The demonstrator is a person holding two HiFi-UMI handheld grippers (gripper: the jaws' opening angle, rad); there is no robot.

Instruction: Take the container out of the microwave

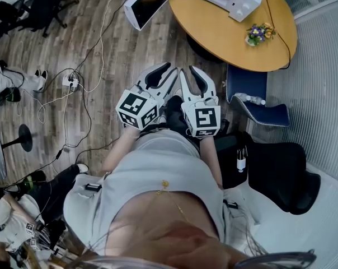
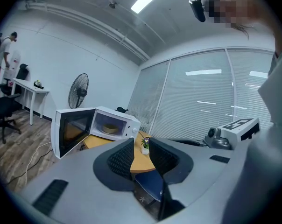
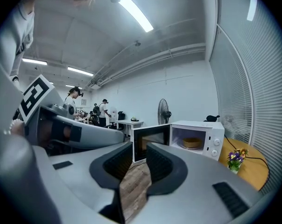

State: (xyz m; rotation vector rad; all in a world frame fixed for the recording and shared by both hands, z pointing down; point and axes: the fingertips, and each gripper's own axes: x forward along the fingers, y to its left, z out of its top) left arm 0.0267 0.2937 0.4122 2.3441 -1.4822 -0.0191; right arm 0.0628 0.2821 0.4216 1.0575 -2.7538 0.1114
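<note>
Near grey-clad torso [image 1: 158, 167], left tool [image 1: 164, 74] and right tool [image 1: 194, 78] narrowly parted, empty. Approach open white microwave [image 3: 215, 136]; grip round tan container [image 3: 192, 143] level.

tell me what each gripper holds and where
Nothing held. Left gripper and right gripper are both empty, jaws apart; the container sits inside the microwave.

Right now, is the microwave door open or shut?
Open: the door stands wide from the microwave, and the container sits visible inside.
</note>
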